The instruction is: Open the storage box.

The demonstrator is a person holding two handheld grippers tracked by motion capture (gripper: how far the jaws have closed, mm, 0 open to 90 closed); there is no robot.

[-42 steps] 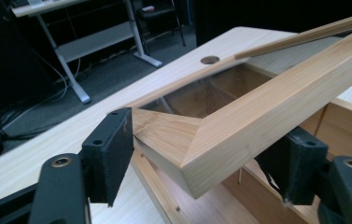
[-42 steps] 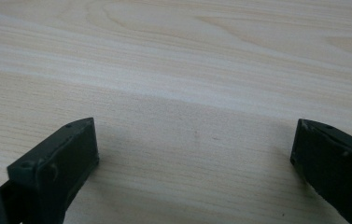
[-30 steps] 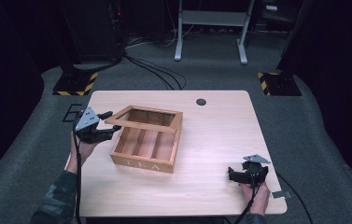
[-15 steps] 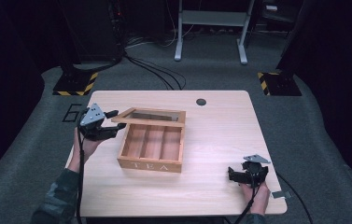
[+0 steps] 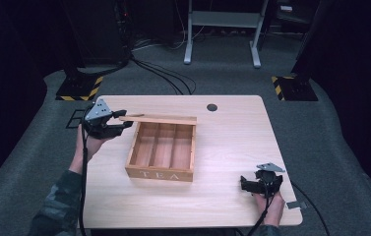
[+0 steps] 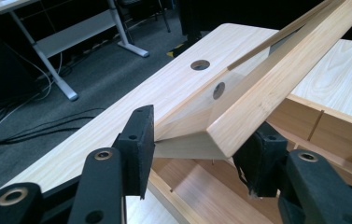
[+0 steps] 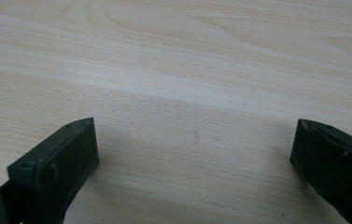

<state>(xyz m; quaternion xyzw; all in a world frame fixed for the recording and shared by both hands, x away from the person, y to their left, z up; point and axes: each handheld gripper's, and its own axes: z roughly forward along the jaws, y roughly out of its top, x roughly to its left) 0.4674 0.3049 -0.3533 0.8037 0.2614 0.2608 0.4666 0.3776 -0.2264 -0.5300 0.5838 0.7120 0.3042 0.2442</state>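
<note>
A wooden tea box (image 5: pixel 159 173) marked "TEA" stands at mid-table, its three compartments bare. Its hinged lid (image 5: pixel 163 119) is swung up and stands over the back edge. My left gripper (image 5: pixel 124 121) holds the lid's left corner. In the left gripper view the lid (image 6: pixel 276 79) slants up to the right, and its corner is pinched in the left gripper (image 6: pixel 197 149). My right gripper (image 5: pixel 245 184) rests near the table's front right, apart from the box. In the right gripper view the right gripper (image 7: pixel 194 149) is open over bare wood.
The light wood table (image 5: pixel 232 142) has a round cable hole (image 5: pixel 212 107) near its back edge, also seen in the left gripper view as a cable hole (image 6: pixel 200 65). Cables and stand legs (image 5: pixel 222 37) lie on the carpet beyond.
My left gripper has moved back and up with the lid, swinging it from a low tilt to wide open. The right gripper has stayed still.
</note>
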